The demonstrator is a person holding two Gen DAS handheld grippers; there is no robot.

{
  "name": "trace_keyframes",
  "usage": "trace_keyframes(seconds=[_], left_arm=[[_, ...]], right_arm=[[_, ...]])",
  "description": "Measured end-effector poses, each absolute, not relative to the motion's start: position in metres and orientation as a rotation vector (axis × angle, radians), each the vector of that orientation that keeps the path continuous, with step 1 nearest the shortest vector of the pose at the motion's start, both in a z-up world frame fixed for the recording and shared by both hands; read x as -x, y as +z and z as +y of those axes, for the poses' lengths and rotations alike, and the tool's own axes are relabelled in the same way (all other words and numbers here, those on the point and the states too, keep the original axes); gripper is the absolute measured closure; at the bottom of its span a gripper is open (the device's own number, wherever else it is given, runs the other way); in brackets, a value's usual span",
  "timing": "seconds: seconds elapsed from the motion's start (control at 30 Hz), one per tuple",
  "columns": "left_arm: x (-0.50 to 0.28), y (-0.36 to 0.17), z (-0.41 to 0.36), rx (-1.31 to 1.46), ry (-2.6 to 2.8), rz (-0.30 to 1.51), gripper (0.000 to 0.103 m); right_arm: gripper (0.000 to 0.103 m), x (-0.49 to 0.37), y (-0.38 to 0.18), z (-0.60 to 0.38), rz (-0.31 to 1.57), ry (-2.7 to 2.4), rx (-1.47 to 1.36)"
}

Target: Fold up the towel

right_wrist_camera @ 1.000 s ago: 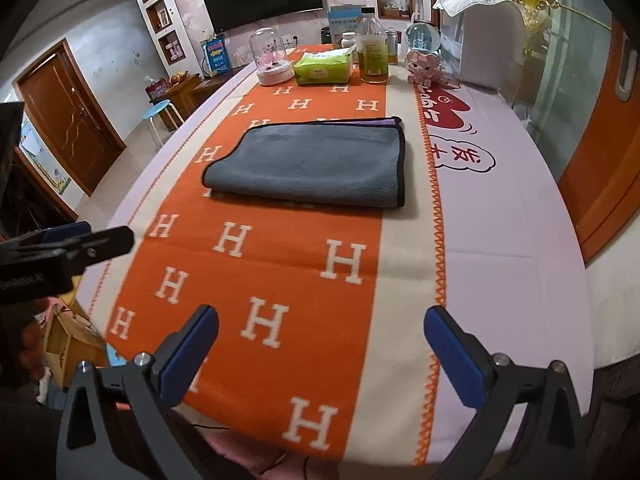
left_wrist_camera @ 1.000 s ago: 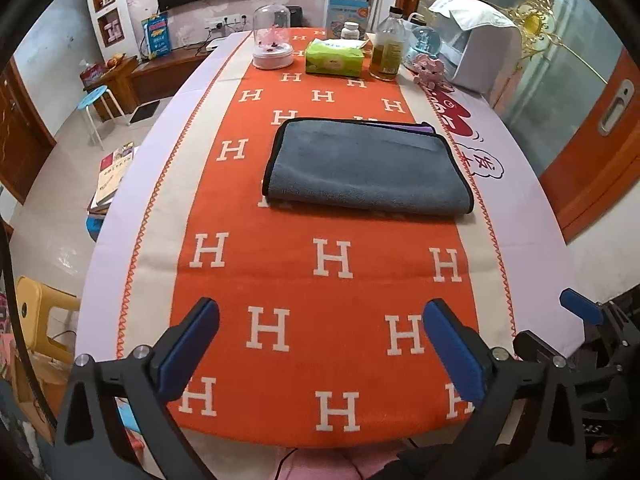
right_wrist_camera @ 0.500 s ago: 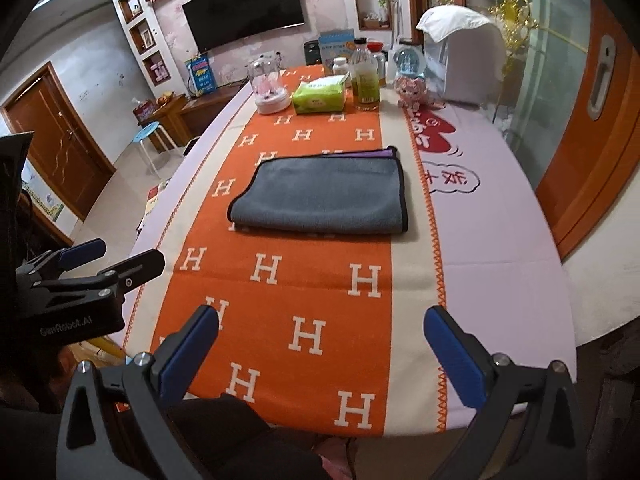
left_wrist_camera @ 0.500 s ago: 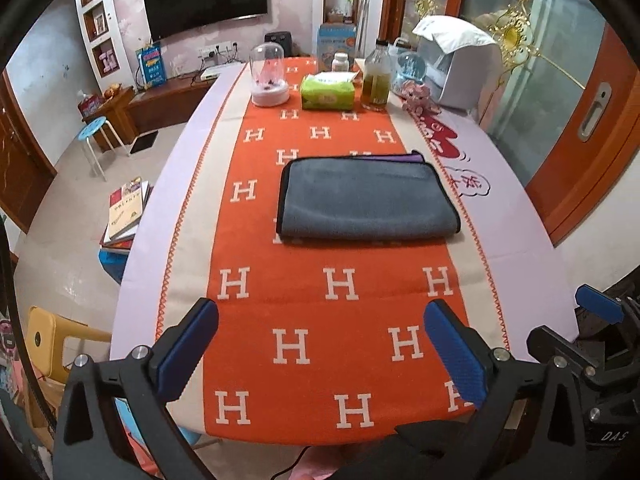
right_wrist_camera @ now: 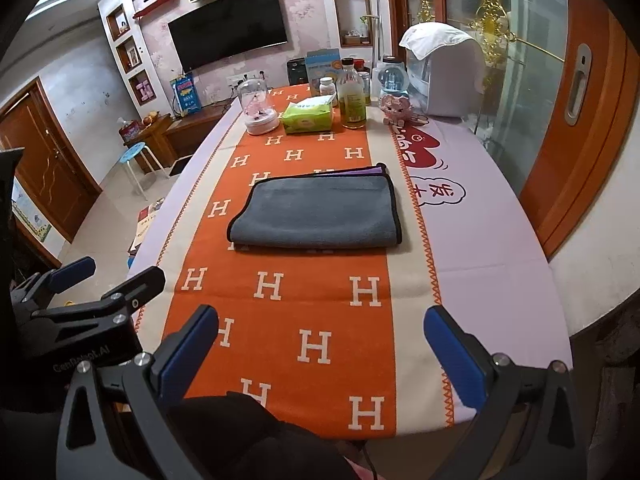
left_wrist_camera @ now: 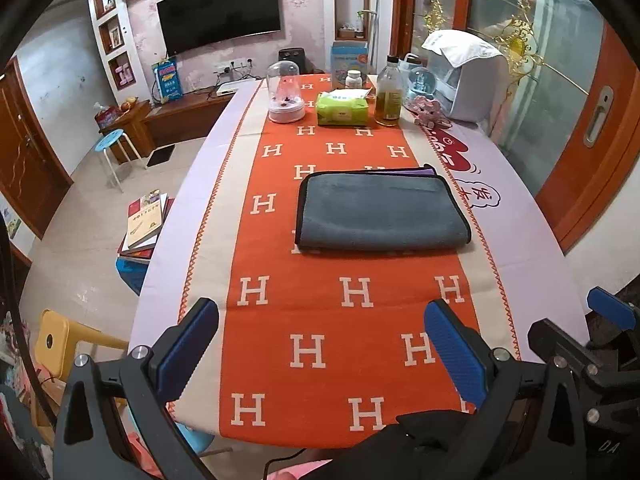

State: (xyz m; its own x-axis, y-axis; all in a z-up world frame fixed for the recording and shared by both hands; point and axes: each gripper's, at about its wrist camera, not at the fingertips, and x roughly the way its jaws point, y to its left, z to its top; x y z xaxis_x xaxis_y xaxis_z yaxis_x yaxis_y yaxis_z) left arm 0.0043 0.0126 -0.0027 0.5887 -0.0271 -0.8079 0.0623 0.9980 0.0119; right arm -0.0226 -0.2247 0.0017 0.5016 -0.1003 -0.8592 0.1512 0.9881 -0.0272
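A grey towel (left_wrist_camera: 382, 210) with black edging lies folded flat on the orange runner (left_wrist_camera: 320, 320), a purple layer showing at its far edge. It also shows in the right wrist view (right_wrist_camera: 318, 212). My left gripper (left_wrist_camera: 322, 344) is open and empty, held back above the table's near edge. My right gripper (right_wrist_camera: 320, 348) is open and empty too, also near the front edge. Each gripper shows at the side of the other's view. Both are well clear of the towel.
At the far end of the table stand a glass dome (left_wrist_camera: 285, 94), a green tissue pack (left_wrist_camera: 342, 109), an oil bottle (left_wrist_camera: 389, 94), a pink figurine (left_wrist_camera: 428, 109) and a covered white appliance (left_wrist_camera: 466, 76). A blue stool (left_wrist_camera: 110, 148), books (left_wrist_camera: 146, 220) and a yellow stool (left_wrist_camera: 56, 344) are at the left.
Both grippers have pulled back and up from the table; the towel looks smaller and farther. The towel has not moved. Both stay open.
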Motion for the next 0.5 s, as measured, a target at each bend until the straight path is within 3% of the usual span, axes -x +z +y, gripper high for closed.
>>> trace_keyframes(seconds=[0.5], left_arm=[[-0.0007, -0.0028, 0.0192, -0.019, -0.026, 0.916, 0.001]], right_arm=[[0.000, 0.0187, -0.0082, -0.2177, 1.072, -0.130, -0.043]])
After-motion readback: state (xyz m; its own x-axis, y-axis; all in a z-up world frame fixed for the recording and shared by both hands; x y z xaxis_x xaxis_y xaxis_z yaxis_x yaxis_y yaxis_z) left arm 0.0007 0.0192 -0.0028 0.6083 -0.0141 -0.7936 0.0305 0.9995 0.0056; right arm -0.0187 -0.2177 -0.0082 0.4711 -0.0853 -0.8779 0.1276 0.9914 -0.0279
